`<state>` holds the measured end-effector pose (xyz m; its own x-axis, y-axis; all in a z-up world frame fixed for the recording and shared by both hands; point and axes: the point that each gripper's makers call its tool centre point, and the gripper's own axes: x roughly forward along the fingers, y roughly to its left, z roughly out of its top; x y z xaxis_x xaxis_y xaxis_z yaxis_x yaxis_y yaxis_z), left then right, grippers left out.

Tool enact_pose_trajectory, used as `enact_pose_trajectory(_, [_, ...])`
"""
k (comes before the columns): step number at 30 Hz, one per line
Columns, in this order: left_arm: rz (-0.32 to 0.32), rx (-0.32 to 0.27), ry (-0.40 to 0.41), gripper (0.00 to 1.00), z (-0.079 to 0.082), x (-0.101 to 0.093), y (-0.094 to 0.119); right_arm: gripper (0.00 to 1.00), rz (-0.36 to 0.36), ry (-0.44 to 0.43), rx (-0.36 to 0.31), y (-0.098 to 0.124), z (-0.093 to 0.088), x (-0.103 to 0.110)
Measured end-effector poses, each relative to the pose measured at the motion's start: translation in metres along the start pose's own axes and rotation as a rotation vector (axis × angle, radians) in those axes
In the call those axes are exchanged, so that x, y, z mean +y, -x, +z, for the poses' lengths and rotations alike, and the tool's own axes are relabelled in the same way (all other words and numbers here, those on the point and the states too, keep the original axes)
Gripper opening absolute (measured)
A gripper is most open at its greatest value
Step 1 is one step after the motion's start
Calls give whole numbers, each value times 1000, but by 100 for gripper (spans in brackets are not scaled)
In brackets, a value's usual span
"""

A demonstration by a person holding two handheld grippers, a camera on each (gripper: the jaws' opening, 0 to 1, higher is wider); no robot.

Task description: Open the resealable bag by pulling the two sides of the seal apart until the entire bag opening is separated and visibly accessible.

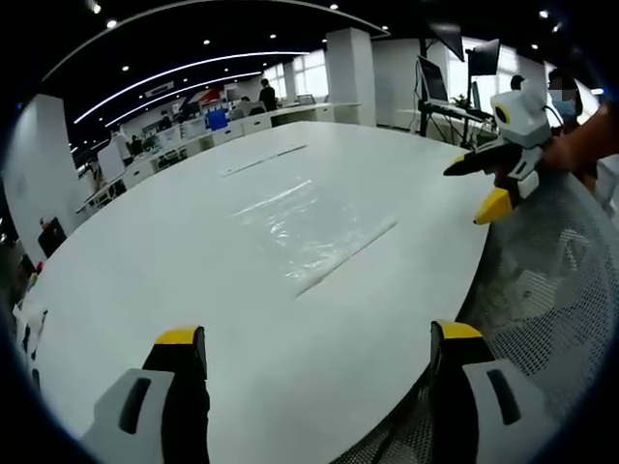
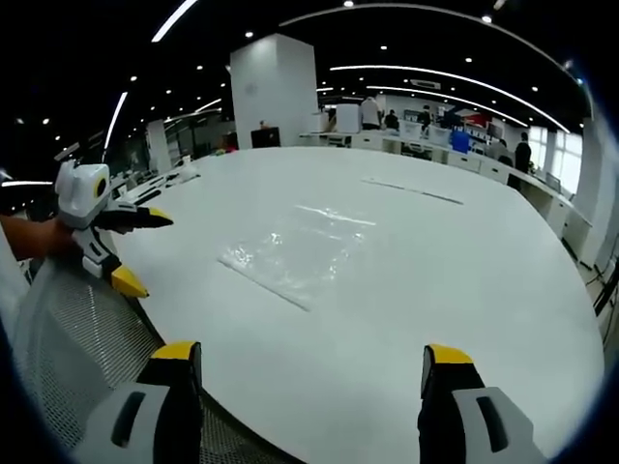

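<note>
bag [image 1: 309,227] flat on counter [image 1: 145,280], at 12 o'clock from both; seal runs 8-to-2 in left gripper view | left gripper [image 1: 319,353] wide, empty; right gripper [image 2: 314,372] wide, empty; neither clearly nearer

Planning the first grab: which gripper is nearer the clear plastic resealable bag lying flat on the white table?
Roughly equal; neither is clearly nearer. The left gripper and right gripper both hover open at the table edge, short of the clear plastic resealable bag, apart from it.
</note>
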<state>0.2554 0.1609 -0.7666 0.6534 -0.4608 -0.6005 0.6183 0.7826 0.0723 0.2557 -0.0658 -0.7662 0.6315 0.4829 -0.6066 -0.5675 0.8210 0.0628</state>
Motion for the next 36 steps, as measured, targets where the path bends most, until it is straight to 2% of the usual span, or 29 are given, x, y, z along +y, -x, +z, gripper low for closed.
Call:
enact_pose_trajectory(8, [-17, 10, -8, 94, -2, -4, 0, 94, 0, 3, 9, 0, -1, 1])
enact_pose_trajectory(19, [7, 2, -5, 95, 0, 1, 2, 95, 20, 2, 12, -1, -1, 4])
enact_pose_trajectory(24, [7, 13, 2, 94, -3, 1, 2, 97, 26, 14, -23, 1, 7, 7])
enact_pose_trajectory(27, [-14, 29, -2, 95, -5, -3, 1, 97, 28, 13, -33, 2, 10, 7])
enact_pose_trajectory(29, [-37, 71, -44, 95, -12, -9, 0, 98, 47, 20, -31, 2, 10, 11])
enact_pose_trajectory(32, [-39, 65, -53, 95, -11, -10, 0, 97, 54, 53, -24, 3, 11, 14])
enact_pose_trajectory(36, [-35, 48, -20, 94, -4, -5, 4, 97, 63, 75, -27, 5, 17, 16])
